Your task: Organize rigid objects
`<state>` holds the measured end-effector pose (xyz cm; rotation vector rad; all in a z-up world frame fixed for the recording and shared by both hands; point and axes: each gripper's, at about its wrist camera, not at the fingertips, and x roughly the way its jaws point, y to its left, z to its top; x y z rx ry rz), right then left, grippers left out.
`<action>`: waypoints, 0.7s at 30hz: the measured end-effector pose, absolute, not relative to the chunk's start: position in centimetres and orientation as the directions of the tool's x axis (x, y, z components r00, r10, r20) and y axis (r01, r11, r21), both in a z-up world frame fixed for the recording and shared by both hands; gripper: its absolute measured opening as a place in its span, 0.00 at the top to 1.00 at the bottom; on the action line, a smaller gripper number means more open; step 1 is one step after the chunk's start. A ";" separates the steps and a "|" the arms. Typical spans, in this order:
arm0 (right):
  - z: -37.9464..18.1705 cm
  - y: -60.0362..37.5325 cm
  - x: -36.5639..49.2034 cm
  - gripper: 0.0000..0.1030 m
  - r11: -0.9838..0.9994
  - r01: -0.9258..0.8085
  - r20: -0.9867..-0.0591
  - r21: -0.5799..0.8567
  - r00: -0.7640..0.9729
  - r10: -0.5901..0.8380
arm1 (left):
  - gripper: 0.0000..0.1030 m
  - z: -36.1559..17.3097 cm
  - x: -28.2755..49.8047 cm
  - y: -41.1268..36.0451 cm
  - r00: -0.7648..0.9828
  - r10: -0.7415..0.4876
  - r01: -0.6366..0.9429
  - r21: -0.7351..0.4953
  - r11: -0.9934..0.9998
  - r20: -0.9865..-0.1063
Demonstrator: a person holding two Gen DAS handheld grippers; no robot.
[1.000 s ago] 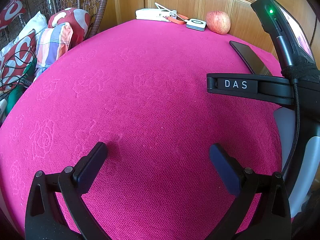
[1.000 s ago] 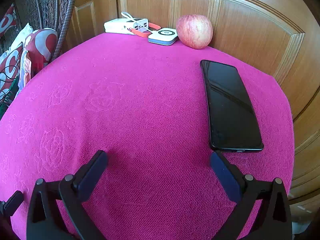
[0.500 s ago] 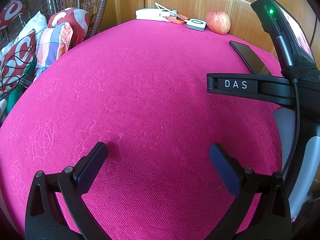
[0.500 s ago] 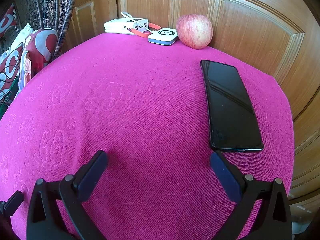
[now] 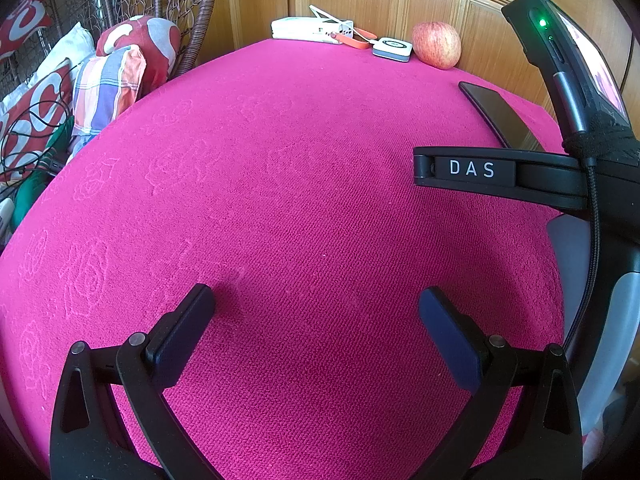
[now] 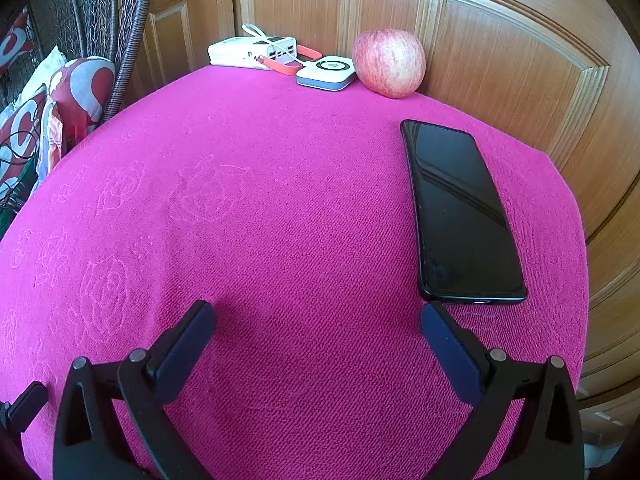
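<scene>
A black phone lies face up on the right of the pink-covered table; its near end sits just ahead of my right gripper's right fingertip. A red apple stands at the far edge, beside a small white-and-blue charger pad and a white power bank with an orange strap. My right gripper is open and holds nothing. My left gripper is open too, over bare cloth; the phone, apple, pad and power bank lie far ahead of it.
The right gripper's body, marked DAS, fills the right side of the left wrist view. Wooden panelling backs the table. Patterned cushions and a wicker chair stand off the left edge, with cables nearby.
</scene>
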<state>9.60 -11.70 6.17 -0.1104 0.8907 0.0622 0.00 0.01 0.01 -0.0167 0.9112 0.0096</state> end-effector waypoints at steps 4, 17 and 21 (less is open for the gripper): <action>6.2 -11.7 9.6 0.00 0.992 -0.100 -0.778 -0.070 0.628 0.008 | 0.00 0.0 0.0 0.0 0.613 0.001 -0.015 -0.010 1.000 -0.790; 6.2 -11.7 9.7 0.00 0.992 -0.100 -0.778 -0.070 0.628 0.008 | 0.00 0.0 0.0 0.0 0.613 0.001 -0.015 -0.010 1.000 -0.790; 6.2 -11.8 9.7 0.00 0.992 -0.100 -0.778 -0.070 0.628 0.008 | 0.00 0.0 0.0 0.0 0.613 0.001 -0.016 -0.010 1.000 -0.790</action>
